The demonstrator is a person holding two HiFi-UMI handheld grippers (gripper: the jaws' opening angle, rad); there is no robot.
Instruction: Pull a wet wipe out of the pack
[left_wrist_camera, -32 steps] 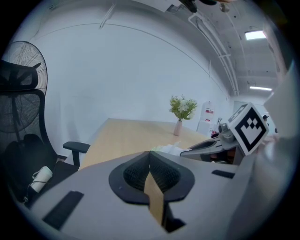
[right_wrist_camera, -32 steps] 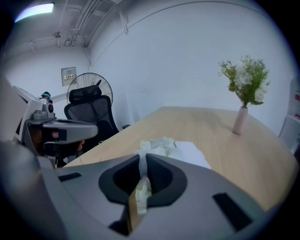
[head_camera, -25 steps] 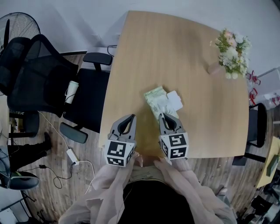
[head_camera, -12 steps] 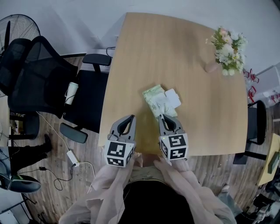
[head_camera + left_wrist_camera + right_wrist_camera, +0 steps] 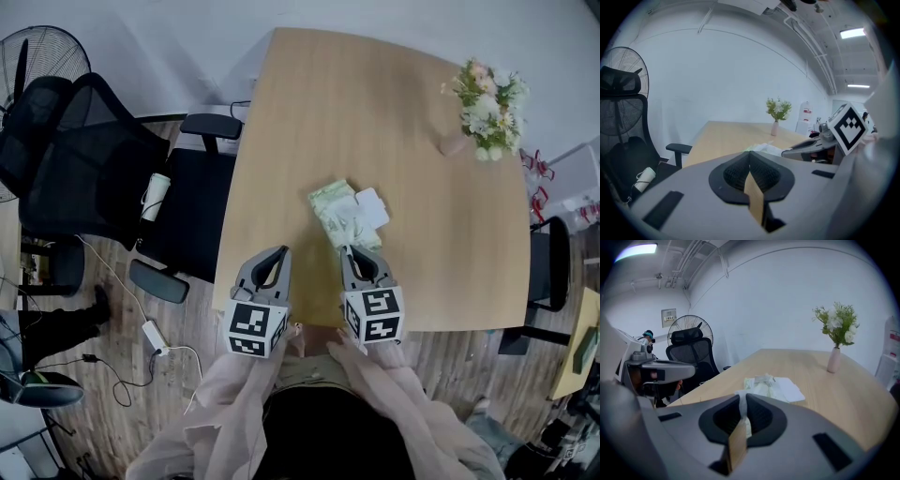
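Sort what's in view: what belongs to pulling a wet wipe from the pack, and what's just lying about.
Job: wet wipe pack; wet wipe pinched in the right hand-held gripper; left hand-held gripper; table.
Lying about: vase of flowers; office chair; fan.

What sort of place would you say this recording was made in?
Most likely an office or meeting room: a large wooden table, a black mesh office chair beside it, and a standing fan behind the chair.
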